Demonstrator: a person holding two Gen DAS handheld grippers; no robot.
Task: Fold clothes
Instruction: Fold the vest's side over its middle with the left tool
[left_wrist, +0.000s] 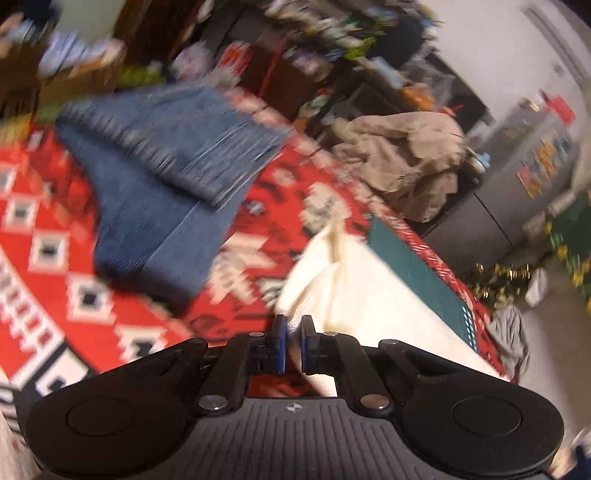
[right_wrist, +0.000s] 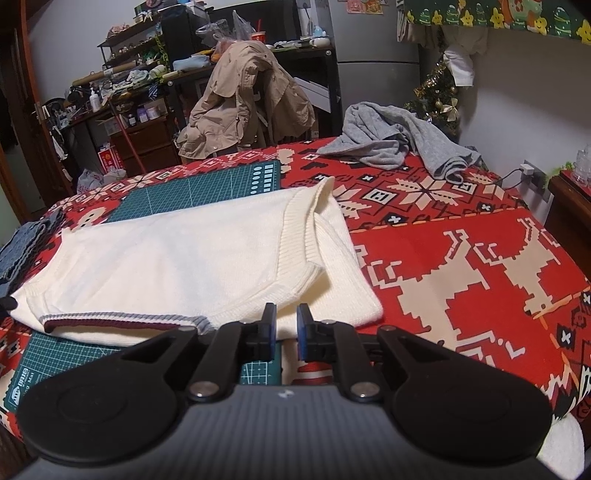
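A cream knit sweater lies partly folded on a green cutting mat over the red patterned cover. My right gripper sits at the sweater's near edge, with its jaws narrowly apart and nothing visibly clamped. In the blurred left wrist view, my left gripper has its jaws close together with cream sweater fabric between them. A folded blue knit garment lies beyond the left gripper; its edge shows at the left of the right wrist view.
A grey garment lies crumpled at the far right of the bed. A beige jacket hangs over a chair beyond the bed. Cluttered shelves and a desk stand behind. A wooden nightstand stands at the right.
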